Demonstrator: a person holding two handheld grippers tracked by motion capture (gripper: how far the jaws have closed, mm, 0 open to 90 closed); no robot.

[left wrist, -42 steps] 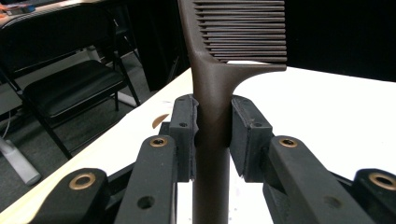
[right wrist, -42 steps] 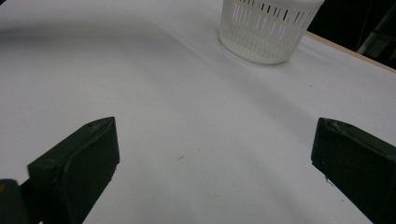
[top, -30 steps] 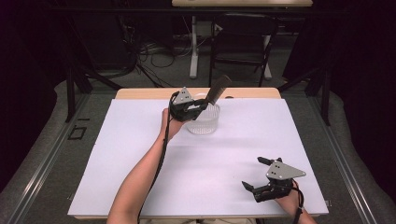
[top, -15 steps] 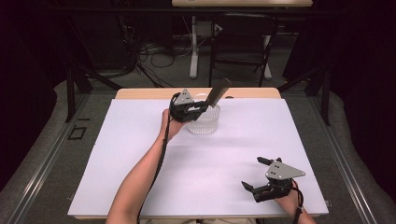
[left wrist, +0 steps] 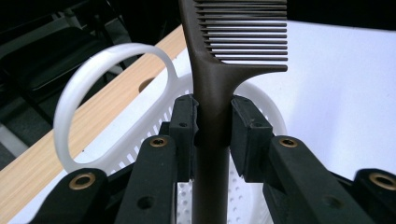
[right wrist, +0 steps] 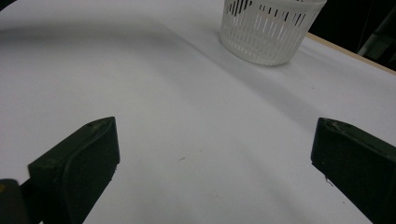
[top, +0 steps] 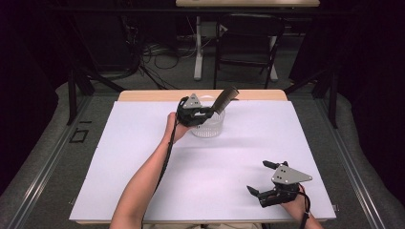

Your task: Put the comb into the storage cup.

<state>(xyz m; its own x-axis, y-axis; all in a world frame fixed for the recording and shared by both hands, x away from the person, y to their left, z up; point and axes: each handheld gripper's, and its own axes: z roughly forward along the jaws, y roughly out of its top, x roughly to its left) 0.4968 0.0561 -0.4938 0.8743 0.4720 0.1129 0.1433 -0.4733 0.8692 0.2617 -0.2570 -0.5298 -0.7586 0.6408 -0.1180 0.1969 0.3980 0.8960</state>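
Observation:
A dark brown comb (top: 224, 99) (left wrist: 212, 93) is clamped by its handle in my left gripper (top: 210, 113) (left wrist: 212, 126), pads pressing on both sides. The comb slants up and to the right above a white slotted plastic basket (top: 208, 128) (left wrist: 261, 100) at the back middle of the table. Its lower end reaches down inside the basket, and the teeth point away at the top. The basket's white loop handle (left wrist: 70, 102) stands to the left. My right gripper (top: 257, 176) (right wrist: 215, 149) rests near the front right of the table, jaws wide open with nothing between them.
A white sheet (top: 143, 157) covers the table, with a wooden edge (top: 153, 95) showing along the back. The basket (right wrist: 271, 32) is far off in the right gripper view. A chair (top: 248, 43) and cables lie on the floor beyond the table.

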